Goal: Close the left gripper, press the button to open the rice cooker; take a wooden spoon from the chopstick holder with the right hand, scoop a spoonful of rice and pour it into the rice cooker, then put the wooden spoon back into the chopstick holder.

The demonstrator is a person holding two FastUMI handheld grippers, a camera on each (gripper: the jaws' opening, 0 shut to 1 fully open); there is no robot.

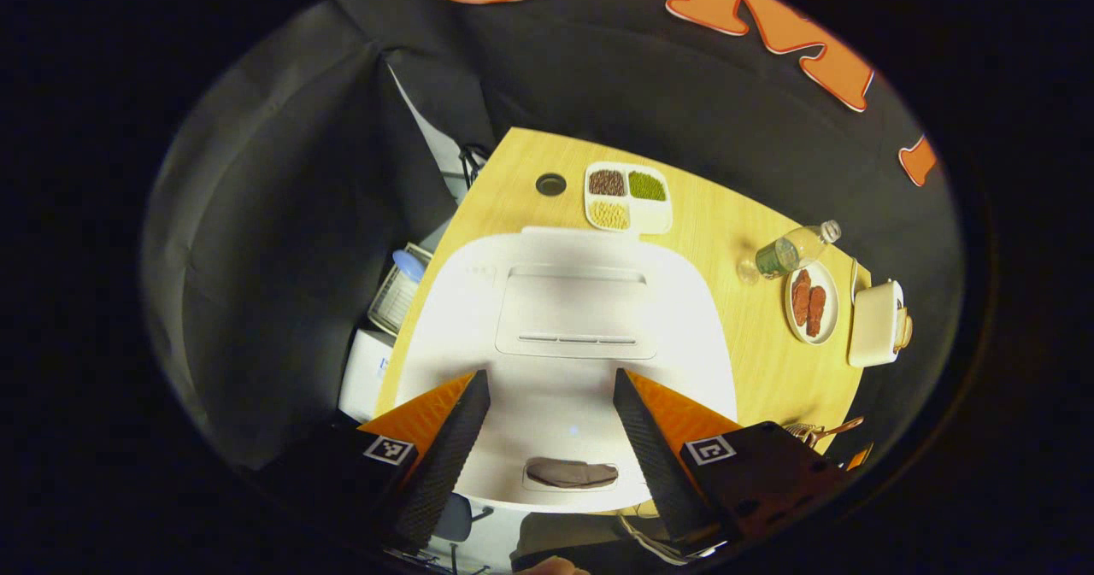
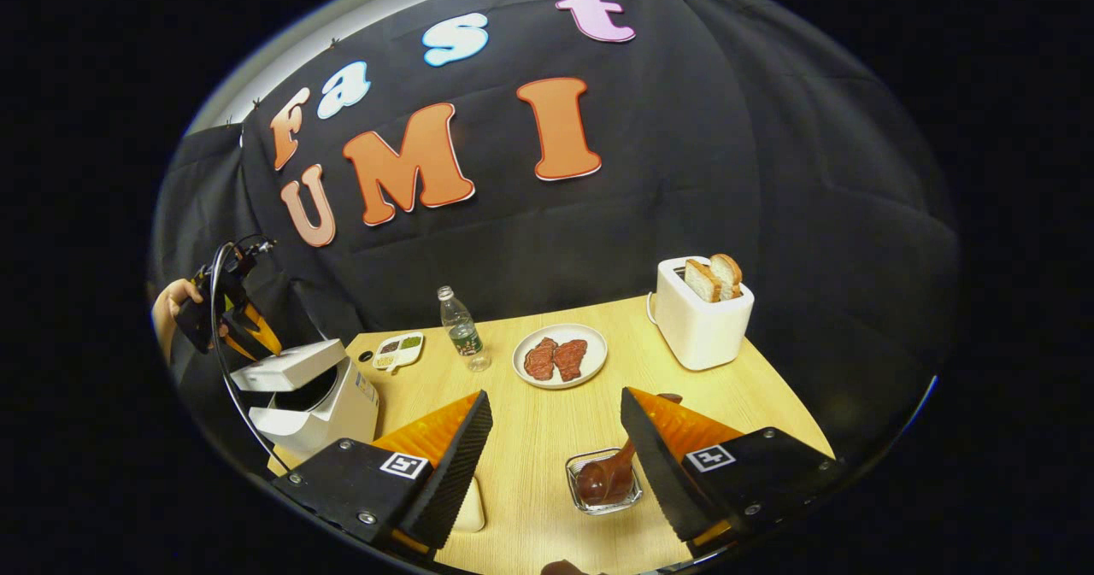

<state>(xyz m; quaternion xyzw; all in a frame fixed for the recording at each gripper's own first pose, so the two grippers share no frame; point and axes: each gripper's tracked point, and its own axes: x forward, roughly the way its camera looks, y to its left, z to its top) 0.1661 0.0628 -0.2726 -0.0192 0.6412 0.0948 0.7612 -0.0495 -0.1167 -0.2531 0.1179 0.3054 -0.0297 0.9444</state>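
Rice cooker (image 2: 316, 391) lid is popping ajar; both grippers' jaws are sitting apart. Risk: right gripper (image 2: 551, 464) clipping wooden spoon (image 2: 608, 475), tipping its holder (image 2: 605, 481).

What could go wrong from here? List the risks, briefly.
1. The left hand-held gripper hangs over the rice cooker with jaws apart; its fingers straddle the button and may miss it unless closed first.
2. The wooden spoon leans in a small chopstick holder near the table's front edge; the open right hand-held gripper could tip the holder pulling it out.
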